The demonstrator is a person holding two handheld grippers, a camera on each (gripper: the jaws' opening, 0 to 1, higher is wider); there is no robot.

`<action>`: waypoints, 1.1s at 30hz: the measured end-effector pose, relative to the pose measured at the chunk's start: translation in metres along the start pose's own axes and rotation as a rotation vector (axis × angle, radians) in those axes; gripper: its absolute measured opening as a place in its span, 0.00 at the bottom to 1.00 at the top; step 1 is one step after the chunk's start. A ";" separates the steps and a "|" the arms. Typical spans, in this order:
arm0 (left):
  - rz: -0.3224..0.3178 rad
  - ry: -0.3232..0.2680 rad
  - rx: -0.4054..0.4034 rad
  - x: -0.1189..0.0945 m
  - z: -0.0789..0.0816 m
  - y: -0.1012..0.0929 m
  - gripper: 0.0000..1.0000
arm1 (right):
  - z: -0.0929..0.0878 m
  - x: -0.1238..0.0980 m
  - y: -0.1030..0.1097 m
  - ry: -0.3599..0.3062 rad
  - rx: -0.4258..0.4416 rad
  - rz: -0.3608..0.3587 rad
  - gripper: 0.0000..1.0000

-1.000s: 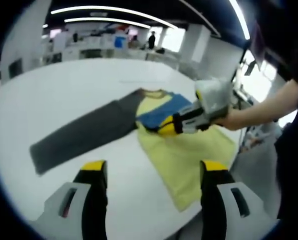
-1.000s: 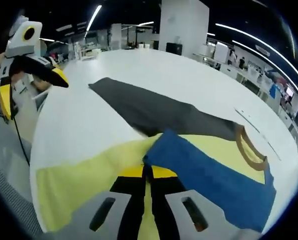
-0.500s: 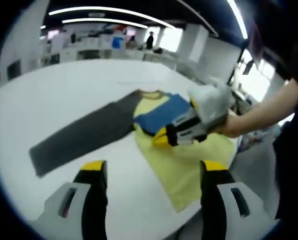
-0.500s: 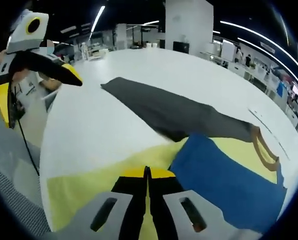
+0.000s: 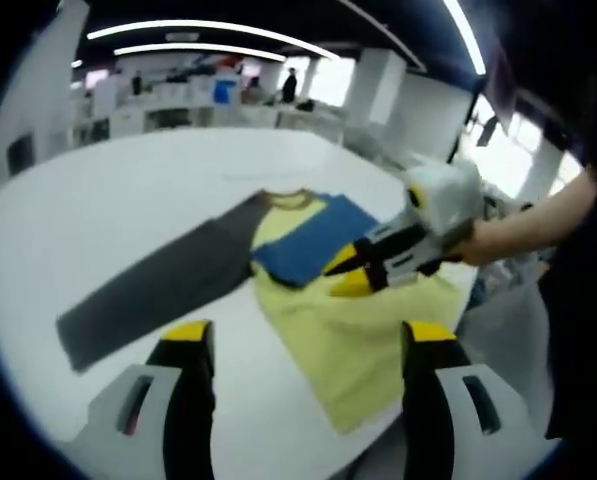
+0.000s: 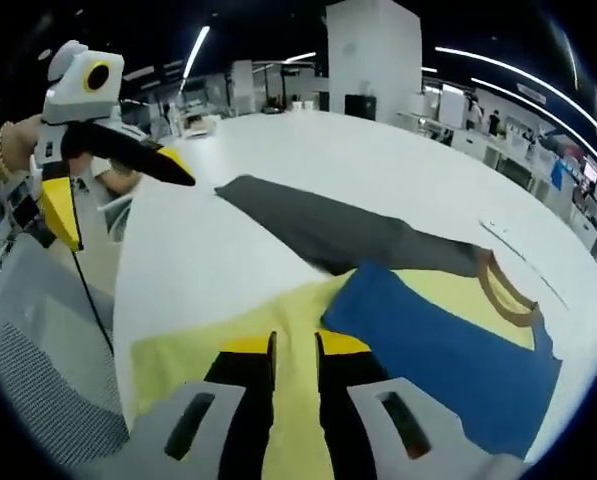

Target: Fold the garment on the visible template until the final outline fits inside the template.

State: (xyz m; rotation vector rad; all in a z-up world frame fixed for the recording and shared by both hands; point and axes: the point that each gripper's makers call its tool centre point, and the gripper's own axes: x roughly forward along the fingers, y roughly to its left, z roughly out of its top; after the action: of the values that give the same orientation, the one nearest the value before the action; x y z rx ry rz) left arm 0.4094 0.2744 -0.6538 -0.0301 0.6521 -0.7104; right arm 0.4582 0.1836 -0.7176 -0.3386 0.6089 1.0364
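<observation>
A long-sleeved shirt lies flat on the white table [image 5: 128, 190]. Its yellow body [image 5: 348, 330] reaches the near table edge. The grey sleeve [image 5: 158, 285] stretches out to the left, and the blue sleeve [image 5: 303, 245] lies folded across the chest below the tan collar [image 5: 290, 198]. My right gripper [image 5: 340, 275] hovers just over the yellow body beside the blue sleeve. In the right gripper view its jaws [image 6: 295, 345] stand slightly apart over yellow cloth [image 6: 208, 340], holding nothing, with the blue sleeve [image 6: 448, 345] just ahead to the right. My left gripper [image 5: 308, 335] is open above the table; it also appears, held up off the table's edge [image 6: 118, 190].
Faint thin lines [image 6: 503, 240] mark the table beyond the collar. A mesh chair [image 6: 38, 370] stands off the table's near edge. A person's hand [image 5: 498, 235] holds the right gripper. Desks and ceiling lights fill the background.
My right gripper's jaws were shut and now stand slightly apart. It has drawn back from the blue sleeve, which stays folded on the body. The left gripper stays open.
</observation>
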 end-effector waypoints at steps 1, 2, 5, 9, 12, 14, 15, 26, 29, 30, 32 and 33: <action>-0.002 0.000 0.006 -0.001 0.001 -0.001 0.72 | 0.000 -0.005 0.000 -0.006 0.002 0.001 0.26; -0.004 0.000 0.015 -0.002 0.004 -0.004 0.72 | 0.002 -0.013 0.000 -0.016 0.000 -0.001 0.28; -0.009 -0.010 0.025 -0.006 0.010 -0.010 0.73 | 0.002 -0.033 -0.002 -0.039 0.016 -0.003 0.33; -0.014 -0.031 0.023 -0.010 0.018 -0.019 0.73 | -0.001 -0.062 -0.007 -0.072 0.045 -0.029 0.43; -0.010 -0.032 0.023 -0.012 0.019 -0.026 0.75 | -0.006 -0.079 -0.010 -0.081 0.055 -0.038 0.52; -0.010 -0.032 0.026 -0.014 0.020 -0.031 0.75 | -0.012 -0.093 -0.012 -0.083 0.065 -0.047 0.58; -0.013 -0.033 0.027 -0.015 0.022 -0.036 0.76 | -0.015 -0.101 -0.013 -0.086 0.077 -0.050 0.61; 0.003 -0.037 0.052 -0.024 0.030 -0.052 0.77 | -0.029 -0.171 -0.030 -0.138 0.112 -0.091 0.82; 0.040 -0.050 0.050 -0.028 0.035 -0.046 0.86 | -0.041 -0.186 -0.035 -0.115 0.137 -0.098 0.85; 0.047 -0.052 0.050 -0.029 0.036 -0.045 0.87 | -0.043 -0.191 -0.036 -0.114 0.146 -0.100 0.86; 0.062 -0.053 0.042 -0.032 0.037 -0.041 0.88 | -0.049 -0.202 -0.038 -0.122 0.145 -0.113 0.88; 0.067 -0.055 0.038 -0.034 0.038 -0.040 0.88 | -0.051 -0.209 -0.040 -0.130 0.143 -0.123 0.90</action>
State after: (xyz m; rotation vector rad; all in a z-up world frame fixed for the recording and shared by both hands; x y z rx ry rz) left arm 0.3875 0.2572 -0.5955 0.0068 0.5841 -0.6550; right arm 0.4008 -0.0079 -0.6297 -0.1798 0.5349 0.8843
